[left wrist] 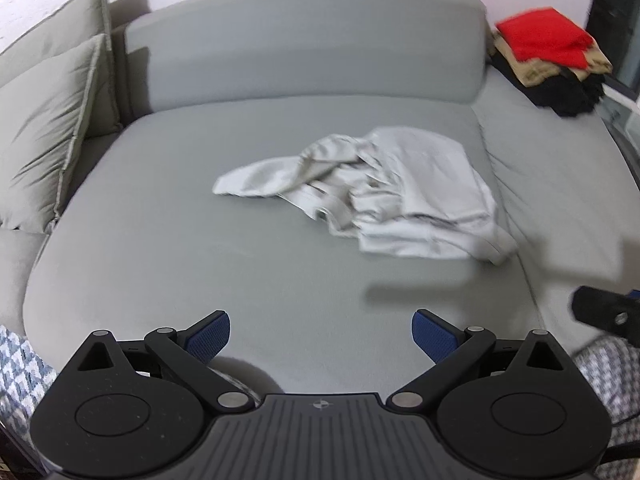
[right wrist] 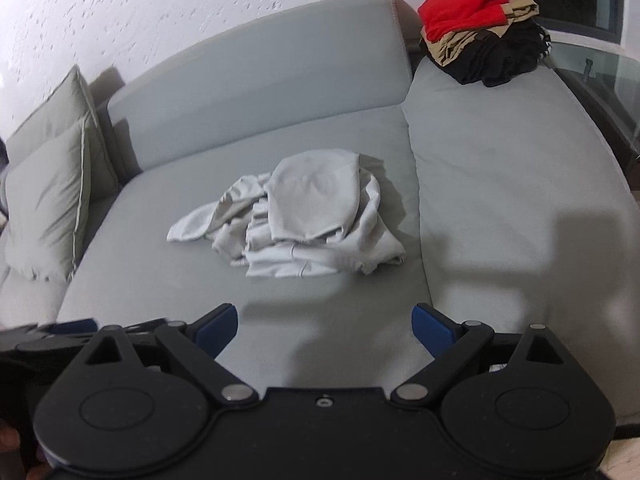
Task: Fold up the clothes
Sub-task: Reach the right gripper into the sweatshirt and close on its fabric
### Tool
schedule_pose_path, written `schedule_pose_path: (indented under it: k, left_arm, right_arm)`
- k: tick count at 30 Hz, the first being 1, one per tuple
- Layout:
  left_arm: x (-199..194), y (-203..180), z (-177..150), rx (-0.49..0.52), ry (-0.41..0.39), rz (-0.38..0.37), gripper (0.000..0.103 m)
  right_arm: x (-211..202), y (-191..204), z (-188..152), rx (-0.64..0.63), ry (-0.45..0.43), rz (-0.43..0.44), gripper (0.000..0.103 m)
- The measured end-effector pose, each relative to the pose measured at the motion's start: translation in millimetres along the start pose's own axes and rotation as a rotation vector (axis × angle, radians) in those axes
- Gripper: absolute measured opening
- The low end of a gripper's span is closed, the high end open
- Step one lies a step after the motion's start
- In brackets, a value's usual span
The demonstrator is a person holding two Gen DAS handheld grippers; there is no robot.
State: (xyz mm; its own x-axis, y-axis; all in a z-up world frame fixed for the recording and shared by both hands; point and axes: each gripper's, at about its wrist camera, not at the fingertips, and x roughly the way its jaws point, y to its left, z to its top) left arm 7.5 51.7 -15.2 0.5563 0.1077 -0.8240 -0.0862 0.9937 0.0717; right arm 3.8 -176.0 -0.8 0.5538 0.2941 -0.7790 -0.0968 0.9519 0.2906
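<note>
A crumpled light grey-white garment [left wrist: 368,196] lies in a heap on the grey sofa seat [left wrist: 200,248]. It also shows in the right wrist view [right wrist: 304,216], near the seam between two seat cushions. My left gripper [left wrist: 321,334] is open and empty, held over the seat's front part, well short of the garment. My right gripper [right wrist: 324,326] is open and empty too, in front of the garment. The right gripper's edge shows at the far right of the left wrist view [left wrist: 608,314]. The left gripper shows at the left edge of the right wrist view [right wrist: 52,332].
A stack of folded clothes, red on tan on black [left wrist: 552,60], sits at the sofa's back right corner and also shows in the right wrist view [right wrist: 480,28]. Two grey cushions [left wrist: 48,120] lean at the left. The backrest [left wrist: 304,44] stands behind. A patterned cloth [left wrist: 20,376] hangs at the front left.
</note>
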Motion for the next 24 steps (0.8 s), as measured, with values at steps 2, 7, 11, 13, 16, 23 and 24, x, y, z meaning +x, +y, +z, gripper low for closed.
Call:
schedule_pose_path:
  k: [2, 7, 11, 13, 16, 23, 24]
  left_arm:
    - [3.8, 10.2, 2.6, -0.015, -0.022, 0.011, 0.1]
    - [20.9, 31.0, 13.8, -0.043, -0.066, 0.039, 0.098]
    - [38.2, 36.7, 21.7, -0.072, -0.075, 0.016, 0.086]
    - [47.0, 38.0, 24.9, -0.088, -0.076, -0.005, 0.083]
    - [60.1, 40.0, 29.8, -0.113, -0.077, -0.036, 0.083]
    - [76.7, 40.1, 35.6, -0.107, -0.075, -0.075, 0.088]
    - [77.5, 39.6, 35.8, -0.099, -0.074, -0.076, 0.087]
  right_arm:
    - [7.4, -2.1, 4.3, 0.006, -0.019, 0.01, 0.095]
    - [33.6, 4.5, 18.3, -0.053, -0.066, 0.022, 0.095]
    - [64.6, 20.7, 32.2, -0.141, -0.069, 0.037, 0.072]
    - [81.8, 28.9, 38.8, -0.179, -0.066, 0.051, 0.07]
    - [109.7, 40.7, 46.7, -0.218, -0.068, 0.07, 0.071]
    - [173.0, 61.8, 53.4, -0.29, -0.018, 0.061, 0.084]
    - [182.3, 63.2, 52.9, -0.304, -0.007, 0.033, 0.084]
